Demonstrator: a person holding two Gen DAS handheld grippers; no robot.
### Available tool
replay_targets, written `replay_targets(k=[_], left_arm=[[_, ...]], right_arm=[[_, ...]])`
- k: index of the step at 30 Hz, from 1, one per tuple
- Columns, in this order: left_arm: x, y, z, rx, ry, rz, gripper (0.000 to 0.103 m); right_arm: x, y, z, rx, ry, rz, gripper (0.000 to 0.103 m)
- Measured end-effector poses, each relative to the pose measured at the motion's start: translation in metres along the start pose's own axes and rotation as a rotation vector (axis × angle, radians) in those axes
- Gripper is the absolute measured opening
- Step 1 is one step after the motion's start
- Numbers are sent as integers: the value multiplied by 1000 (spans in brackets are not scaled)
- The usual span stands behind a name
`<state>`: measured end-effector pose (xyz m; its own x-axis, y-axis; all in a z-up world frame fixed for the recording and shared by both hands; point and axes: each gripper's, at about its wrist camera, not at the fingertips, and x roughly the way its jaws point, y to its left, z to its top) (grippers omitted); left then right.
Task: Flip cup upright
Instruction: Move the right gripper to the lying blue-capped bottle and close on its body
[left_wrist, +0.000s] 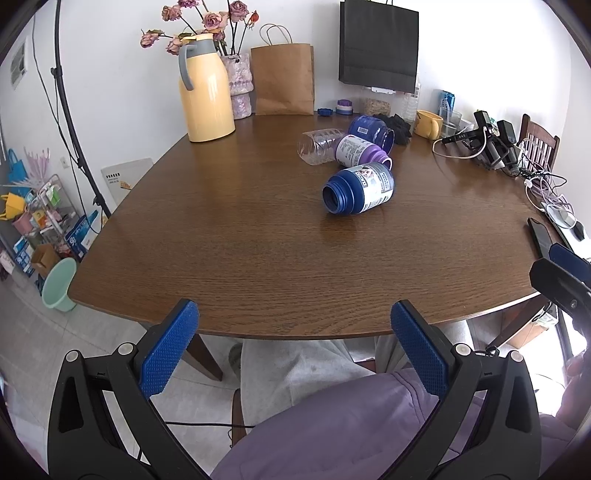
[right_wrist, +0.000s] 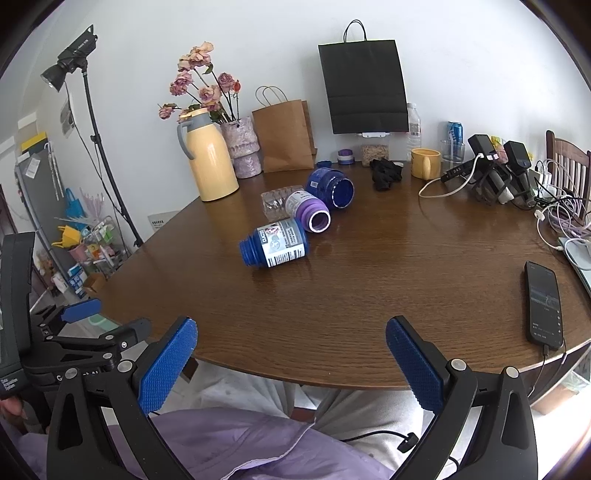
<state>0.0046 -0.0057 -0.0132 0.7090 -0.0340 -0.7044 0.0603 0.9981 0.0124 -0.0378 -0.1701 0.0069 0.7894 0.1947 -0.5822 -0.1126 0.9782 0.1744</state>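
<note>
- Left wrist view: your left gripper (left_wrist: 294, 321) is spread wide with nothing between its blue pads, hovering at the near edge of the worktop (left_wrist: 236, 258).
- Ahead of that gripper and somewhat to its right, well apart from it, the blue cup (left_wrist: 360, 188) lies on its side with its open mouth turned back toward you and to the left.
- Beyond the blue cup, farther from the gripper, lie a purple cup (left_wrist: 360, 149), a clear cup (left_wrist: 319, 146) and a dark blue jar (left_wrist: 371, 131), all on their sides and close together.
- Right wrist view: your right gripper (right_wrist: 291, 334) is equally wide open and holds nothing, also at the near worktop edge; the left gripper shows at its left.
- From here the blue cup (right_wrist: 275, 243) is ahead and slightly left of the gripper, well apart, mouth pointing left, with the purple cup (right_wrist: 308, 210) just behind it; whether they touch you cannot tell.
- The blue cup looks like rigid, light plastic with a glossy label, so expect it to roll or slip under a loose pinch.
- Take hold across the wide labelled body rather than the narrow threaded neck, closing firmly, then rotate the mouth upward.
- Approach from the near side so you do not nudge the purple cup behind it.
</note>
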Motion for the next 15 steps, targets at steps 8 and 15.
replay_targets(k=[8,15], left_arm=[[52,0,15,27,19,-159,103],[107,-2,26,8,42,-205,103]], right_arm=[[36,-11,29,-36,-16,4,103],[98,-34,47,21,65,65,103]])
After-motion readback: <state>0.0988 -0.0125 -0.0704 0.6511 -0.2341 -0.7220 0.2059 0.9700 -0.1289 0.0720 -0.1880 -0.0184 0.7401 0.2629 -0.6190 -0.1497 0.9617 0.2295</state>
